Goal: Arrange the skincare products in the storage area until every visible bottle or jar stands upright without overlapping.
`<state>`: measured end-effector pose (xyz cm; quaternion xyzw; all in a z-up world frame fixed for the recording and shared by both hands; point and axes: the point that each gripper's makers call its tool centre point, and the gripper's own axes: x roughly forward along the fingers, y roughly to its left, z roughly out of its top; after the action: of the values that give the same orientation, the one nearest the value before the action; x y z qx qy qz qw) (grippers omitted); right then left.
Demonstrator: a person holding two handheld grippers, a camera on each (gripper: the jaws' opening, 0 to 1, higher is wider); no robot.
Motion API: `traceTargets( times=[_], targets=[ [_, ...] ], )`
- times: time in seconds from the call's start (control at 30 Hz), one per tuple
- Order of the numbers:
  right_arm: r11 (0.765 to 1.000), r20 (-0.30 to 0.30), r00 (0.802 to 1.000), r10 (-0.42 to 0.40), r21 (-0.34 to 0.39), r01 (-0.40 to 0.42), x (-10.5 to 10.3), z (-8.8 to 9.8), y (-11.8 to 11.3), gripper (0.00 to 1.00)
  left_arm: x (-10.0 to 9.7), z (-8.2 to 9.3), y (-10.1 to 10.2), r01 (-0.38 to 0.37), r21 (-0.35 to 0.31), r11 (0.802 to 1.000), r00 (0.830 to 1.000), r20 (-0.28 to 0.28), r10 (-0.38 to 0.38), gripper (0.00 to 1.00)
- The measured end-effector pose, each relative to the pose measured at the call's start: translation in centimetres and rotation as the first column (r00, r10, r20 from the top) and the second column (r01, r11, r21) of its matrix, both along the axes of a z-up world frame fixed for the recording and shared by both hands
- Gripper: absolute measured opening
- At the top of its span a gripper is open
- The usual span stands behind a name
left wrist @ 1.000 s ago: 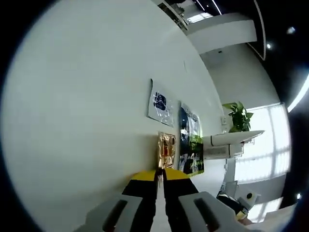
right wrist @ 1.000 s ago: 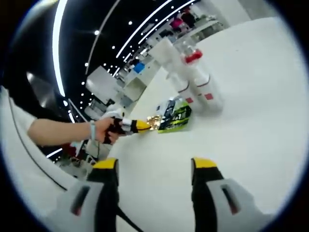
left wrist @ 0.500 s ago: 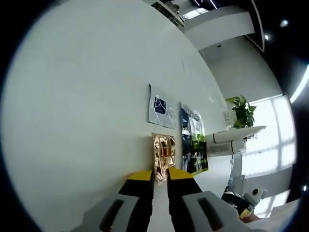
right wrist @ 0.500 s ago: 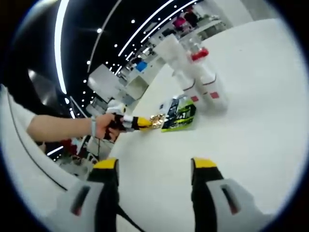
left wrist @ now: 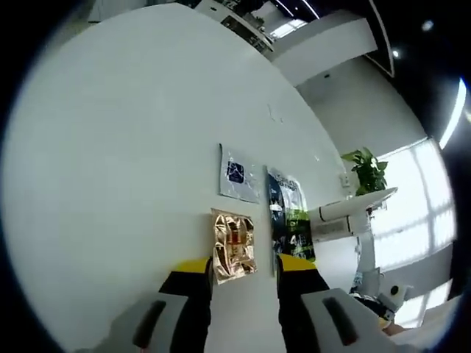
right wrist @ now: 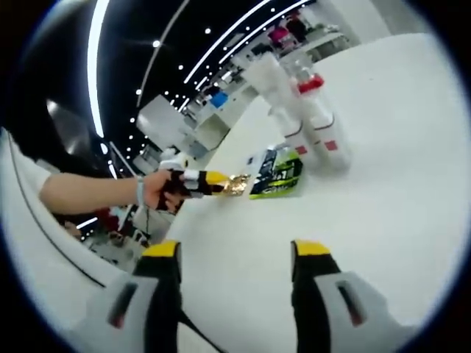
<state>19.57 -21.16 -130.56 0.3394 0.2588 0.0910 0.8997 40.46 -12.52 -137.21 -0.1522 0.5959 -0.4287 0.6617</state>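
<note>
On the white surface [left wrist: 110,147] ahead of my left gripper [left wrist: 243,266], whose jaws stand apart and empty, I see the gold sachet [left wrist: 233,245] lying flat between the tips, with a silver sachet [left wrist: 238,173] and a green pack [left wrist: 292,213] flat just beyond it. Over in the right gripper view, my right gripper [right wrist: 235,251] hangs wide and empty, well short of the bottles [right wrist: 313,121], which stand upright and close together. I judge the bottles mostly settled, while the flat packs remain to be dealt with.

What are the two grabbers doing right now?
Left hand-held gripper: open, the gold packet lying between its jaws.
Right hand-held gripper: open, holding nothing.
</note>
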Motion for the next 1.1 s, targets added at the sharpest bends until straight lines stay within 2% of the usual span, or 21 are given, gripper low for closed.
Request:
traceTargets(
  times=[0.17,0.23,0.4,0.6,0.63,0.67,0.73,0.77,0.83,0.93,1.03,1.1],
  targets=[
    [1.000,0.005,1.000,0.000,-0.009,0.000,-0.5,0.2,0.1,0.59,-0.3,0.3,-0.3,0.061,-0.004,0.998,0.996,0.072,-0.060,0.43],
    [1.000,-0.002,1.000,-0.009,-0.015,0.009,-1.2,0.0,0.0,0.59,-0.4,0.1,-0.4,0.089,0.023,0.996,0.990,0.104,-0.091,0.43],
    [0.999,-0.012,0.999,-0.031,-0.011,0.030,-2.3,-0.1,0.0,0.59,-0.4,-0.2,-0.9,0.116,0.048,0.992,0.984,0.129,-0.121,0.43],
    [1.000,-0.015,0.999,-0.029,-0.011,0.029,-2.4,0.1,0.3,0.59,-0.4,-0.5,-1.3,0.188,0.104,0.977,0.961,0.188,-0.205,0.44],
    [1.000,-0.014,1.000,-0.028,-0.012,0.027,-2.3,0.2,0.3,0.59,-0.4,-0.6,-1.1,0.200,0.120,0.973,0.954,0.202,-0.221,0.47],
    [1.000,-0.013,1.000,-0.026,-0.013,0.026,-2.3,0.3,0.3,0.59,0.0,-0.4,-1.0,0.203,0.134,0.970,0.942,0.242,-0.230,0.50],
    [1.000,-0.006,1.000,-0.019,-0.016,0.019,-1.9,0.5,0.4,0.59,0.0,-0.2,-0.5,0.210,0.157,0.965,0.932,0.267,-0.246,0.61],
    [1.000,-0.004,1.000,-0.013,-0.018,0.013,-1.8,0.6,0.5,0.59,-0.2,-0.1,-0.2,0.211,0.161,0.964,0.930,0.272,-0.249,0.62],
    [1.000,0.000,1.000,0.006,-0.021,-0.006,-1.4,0.8,0.8,0.59,-0.8,0.2,0.6,0.223,0.165,0.961,0.925,0.274,-0.261,0.58],
    [0.998,0.008,0.999,0.047,-0.029,-0.047,-0.8,1.0,1.5,0.59,-1.5,1.4,0.9,0.234,0.146,0.961,0.908,0.320,-0.270,0.59],
    [0.994,0.028,0.995,0.100,-0.052,-0.099,0.0,1.5,2.4,0.60,-2.8,3.8,1.1,0.282,0.125,0.951,0.859,0.409,-0.308,0.58],
    [0.993,0.039,0.994,0.106,-0.055,-0.104,0.4,1.7,2.5,0.60,-3.6,5.7,1.2,0.274,0.080,0.958,0.834,0.476,-0.278,0.57]
  ],
)
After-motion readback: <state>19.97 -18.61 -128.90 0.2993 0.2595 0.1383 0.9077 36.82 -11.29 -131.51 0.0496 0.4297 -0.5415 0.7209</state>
